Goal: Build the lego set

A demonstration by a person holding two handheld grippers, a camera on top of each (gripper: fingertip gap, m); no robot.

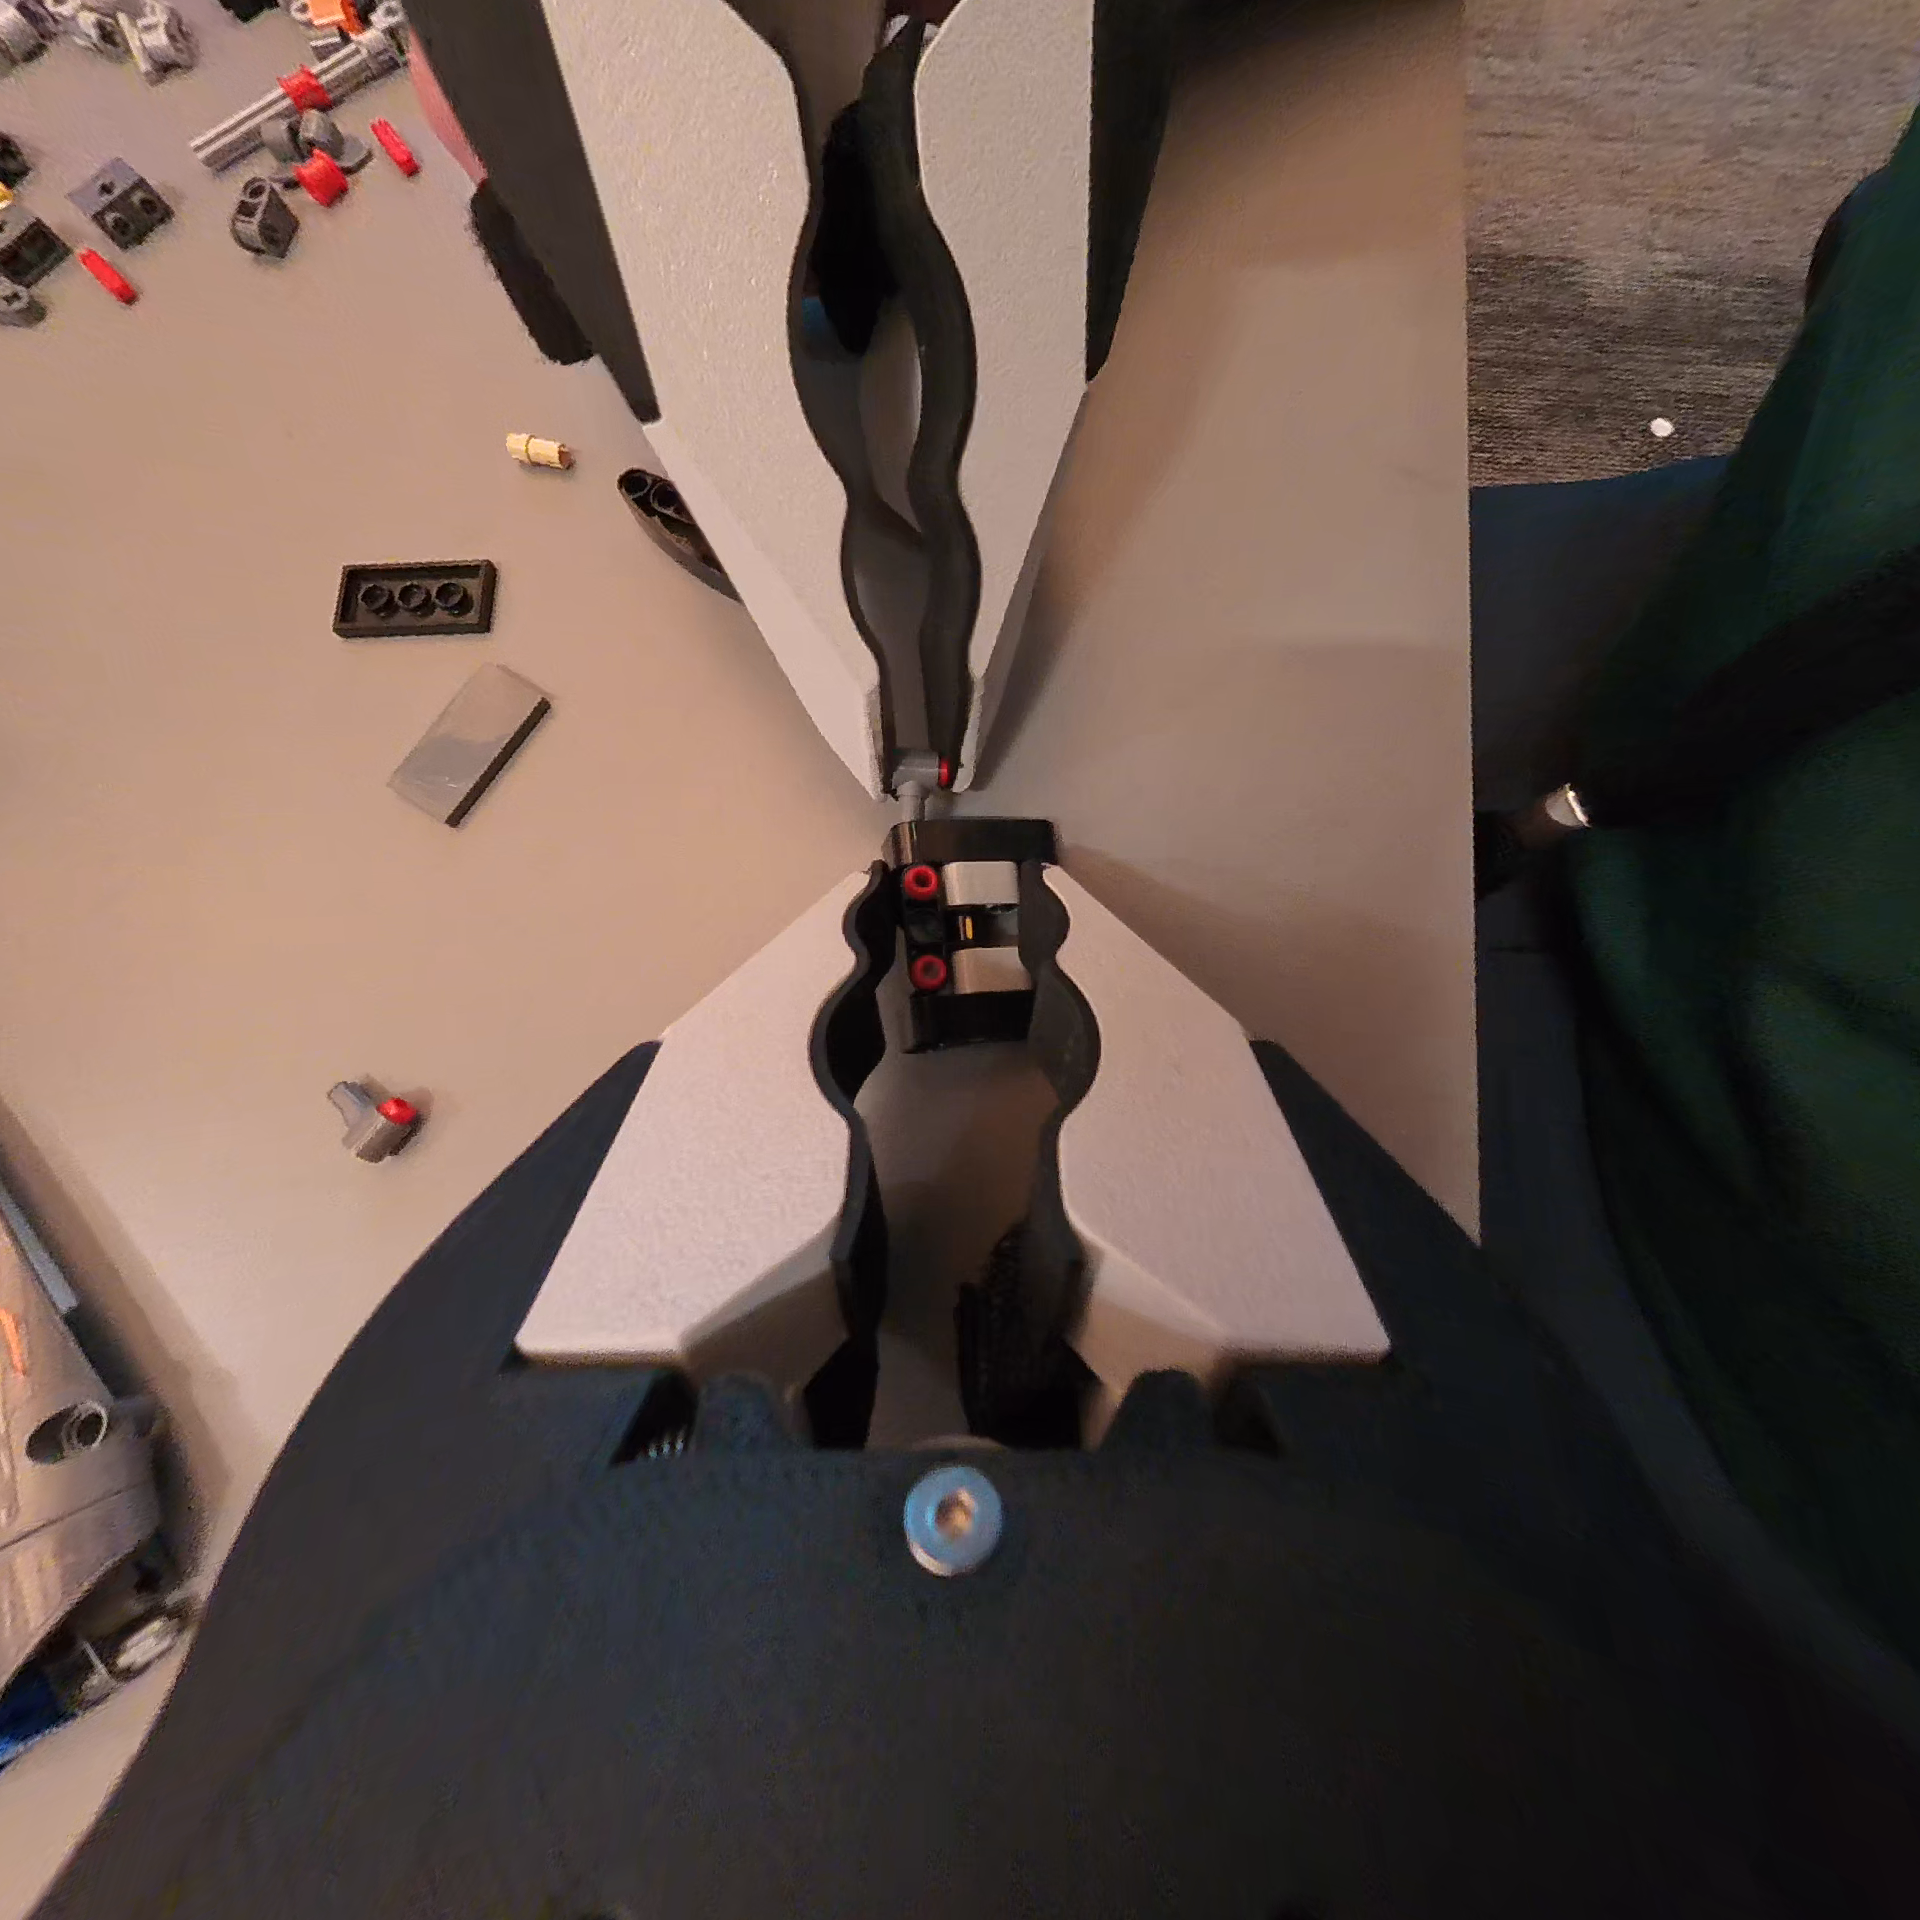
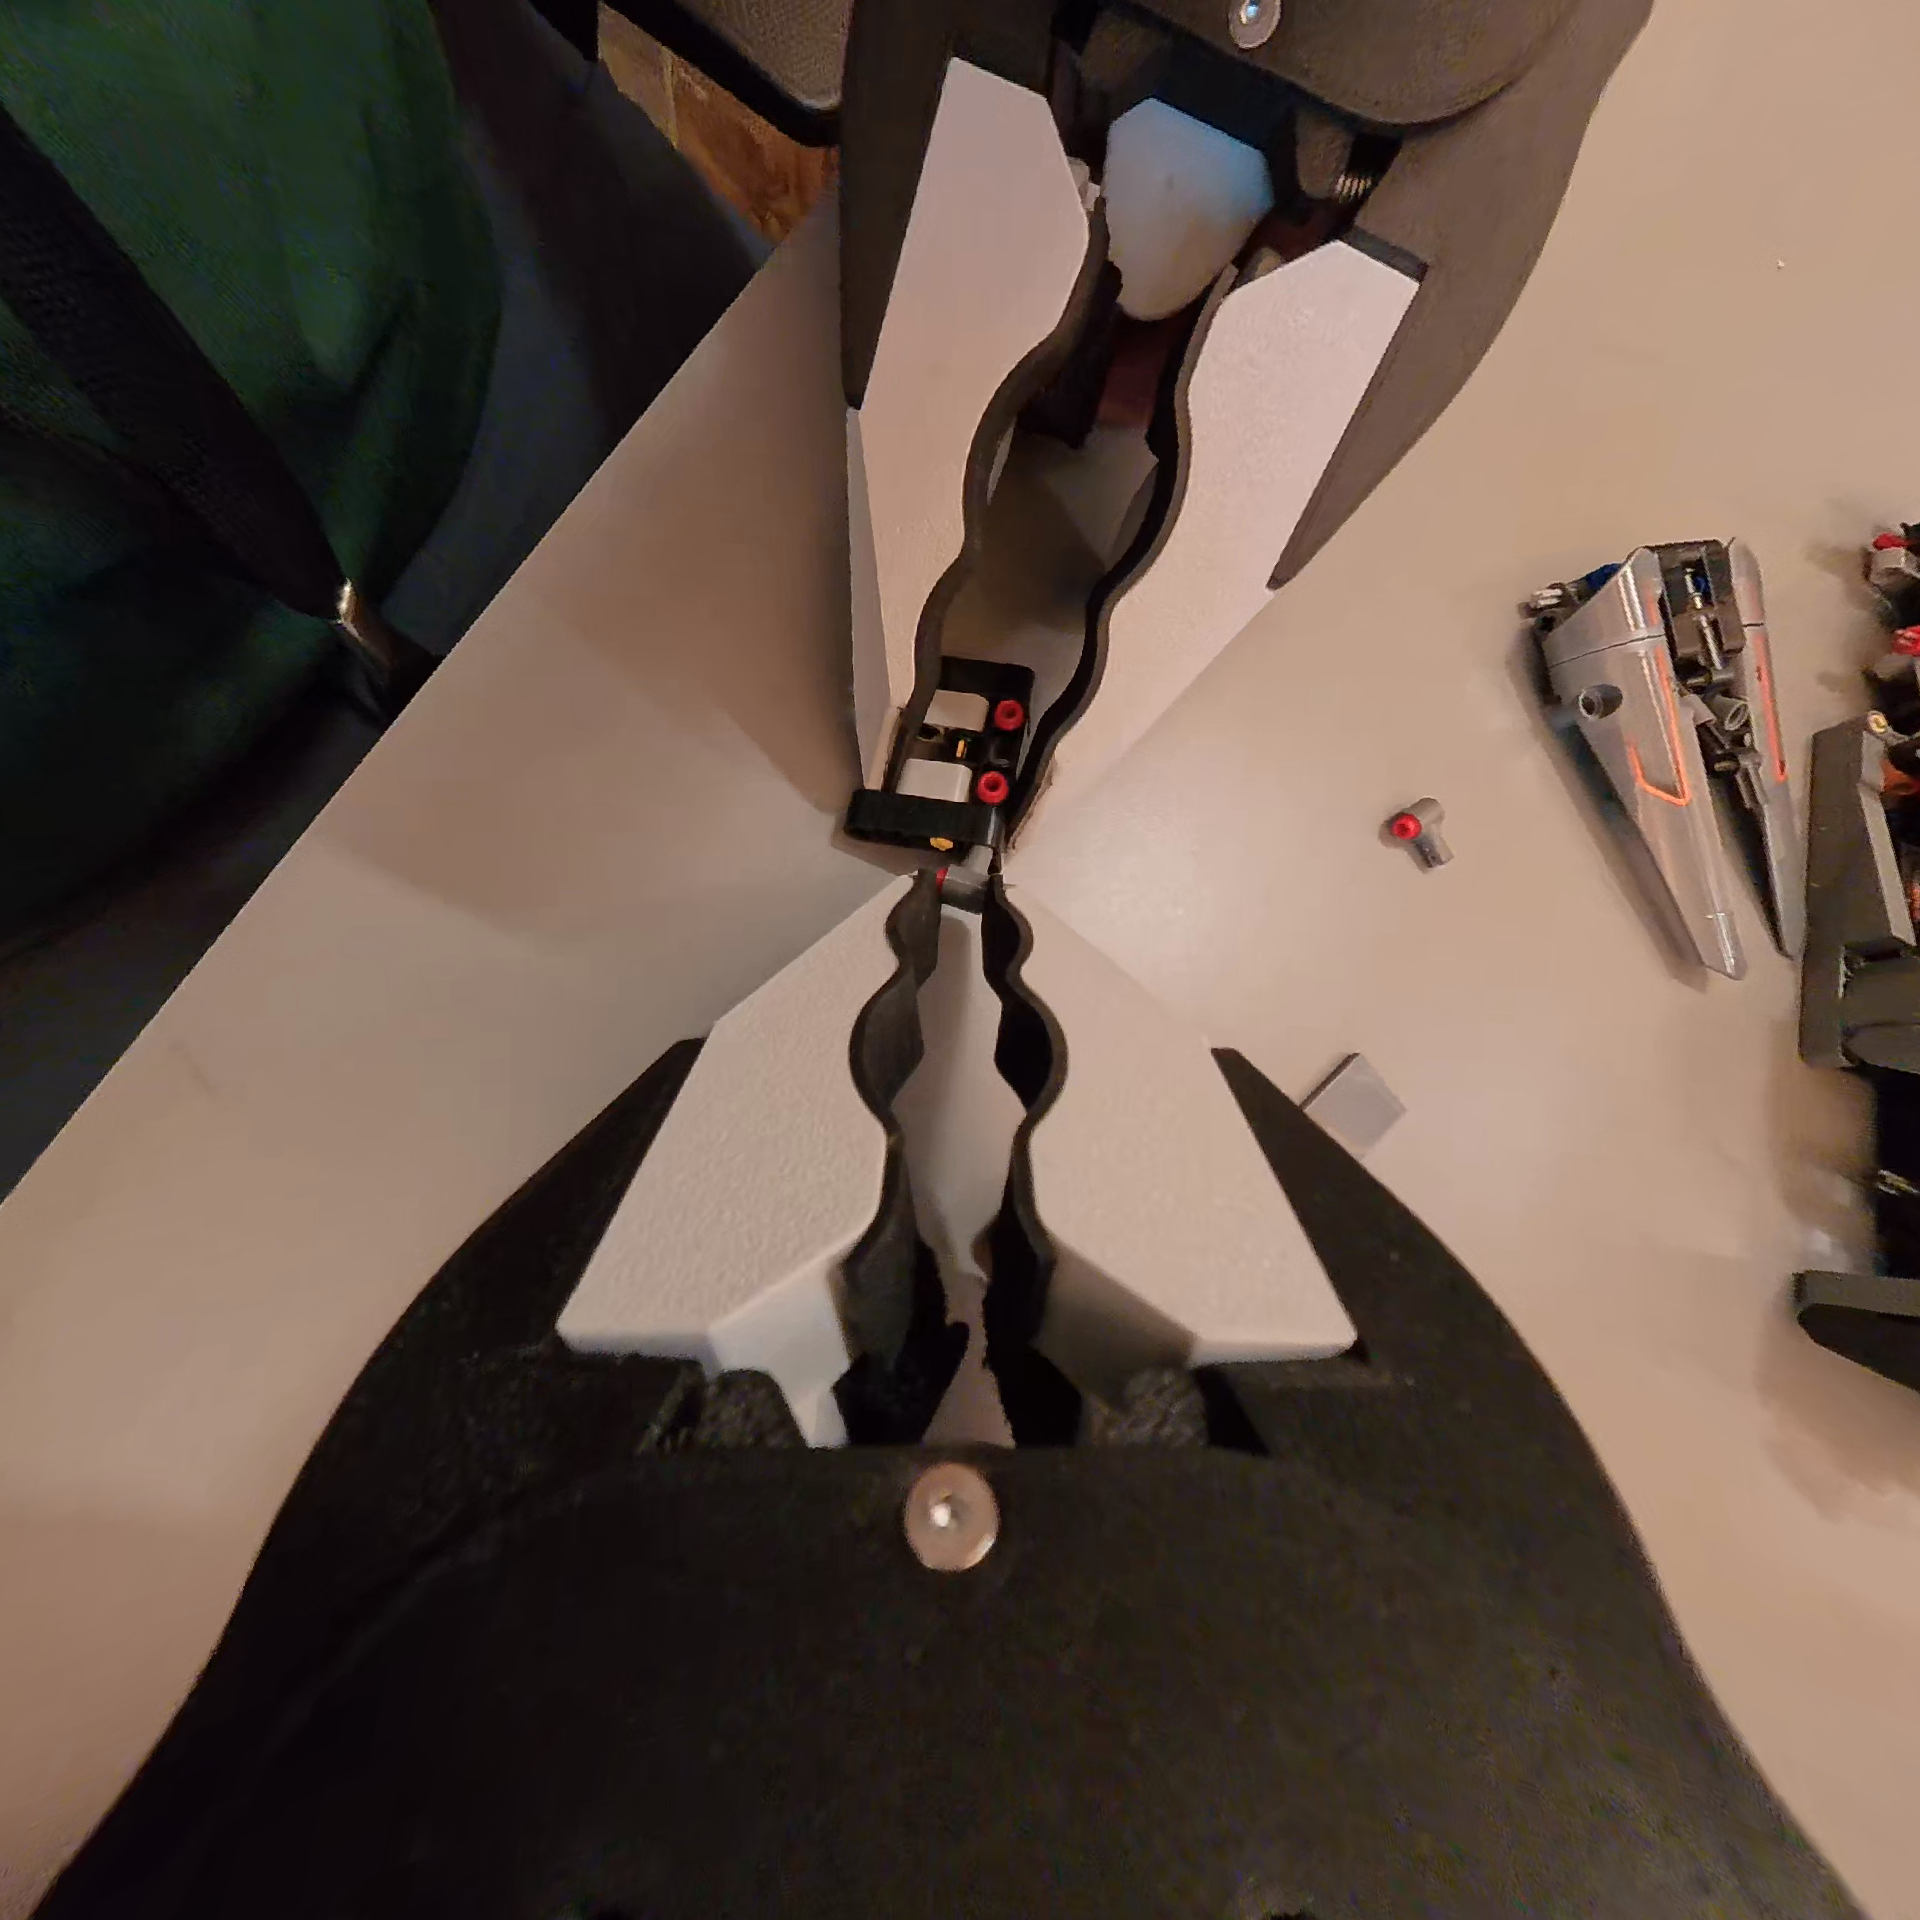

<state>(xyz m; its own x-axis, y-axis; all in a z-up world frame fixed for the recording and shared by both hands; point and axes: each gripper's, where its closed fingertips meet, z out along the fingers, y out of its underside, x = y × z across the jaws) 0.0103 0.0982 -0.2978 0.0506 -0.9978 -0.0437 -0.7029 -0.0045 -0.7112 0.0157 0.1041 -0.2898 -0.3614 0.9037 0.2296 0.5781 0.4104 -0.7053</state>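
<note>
My left gripper (image 1: 961, 894) is shut on a small black lego block (image 1: 961, 935) with two red pins, grey parts and a black beam across its front. My right gripper (image 2: 961, 896) is shut on a small grey connector with a red pin (image 2: 961, 885). The two grippers face each other tip to tip. The connector's grey stub touches the block's black beam (image 2: 920, 816) at its end. In the left wrist view the right gripper (image 1: 925, 774) comes in from the top with the connector (image 1: 923, 774). In the right wrist view the left gripper (image 2: 951, 790) comes in from the top.
A second grey connector with a red pin (image 1: 376, 1117) (image 2: 1415, 831), a grey tile (image 1: 473, 743), a black plate (image 1: 414, 600) and a tan pin (image 1: 540, 451) lie on the table. Loose parts (image 1: 281, 156) sit far left. Built grey ship sections (image 2: 1662, 748) lie right. A person in green (image 1: 1766, 831) is beside the table edge.
</note>
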